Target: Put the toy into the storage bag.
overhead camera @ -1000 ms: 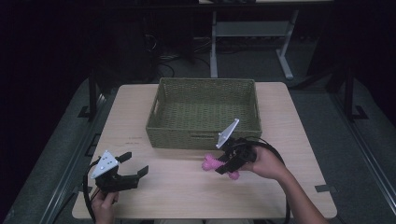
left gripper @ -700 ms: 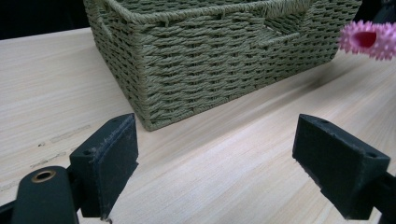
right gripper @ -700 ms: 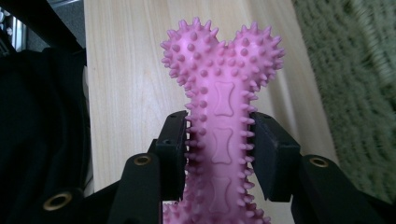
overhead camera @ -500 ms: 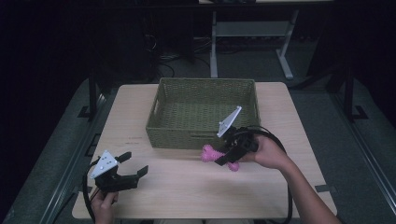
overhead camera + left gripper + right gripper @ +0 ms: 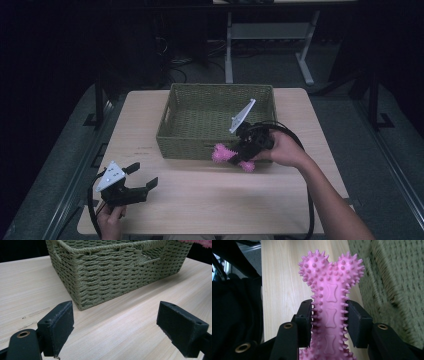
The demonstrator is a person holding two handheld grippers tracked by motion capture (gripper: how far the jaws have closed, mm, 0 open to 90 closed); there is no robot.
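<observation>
A: Right gripper view: your right gripper (image 5: 329, 320) is clamped on the shaft of the pink spiky rubber bone toy (image 5: 331, 290), jaws pressed against both sides, knobbed end sticking out past the tips. Grip looks square.

B: Where's the toy relative to the basket?

A: High view puts the pink toy (image 5: 231, 156) in front of the near wall of the olive-green woven rectangular basket (image 5: 186, 142), about level with its rim, off the light wood table (image 5: 225, 200). It's not inside. Right gripper (image 5: 239, 155) sits right at that near wall, toward the basket's right half.

B: Left side?

A: Your left gripper (image 5: 135, 182) is low at the near left corner of the table, well apart from the basket. Left gripper view has its jaws spread wide with nothing between them, looking at the basket's corner (image 5: 82, 285).

B: So progress?

A: My read: pick is done, drop isn't. You've got the toy secured and lifted; what's left is carrying it over the rim, then letting go inside. Basket interior looks empty in the high view. Watch the spikes catching the weave as you clear the edge.
</observation>
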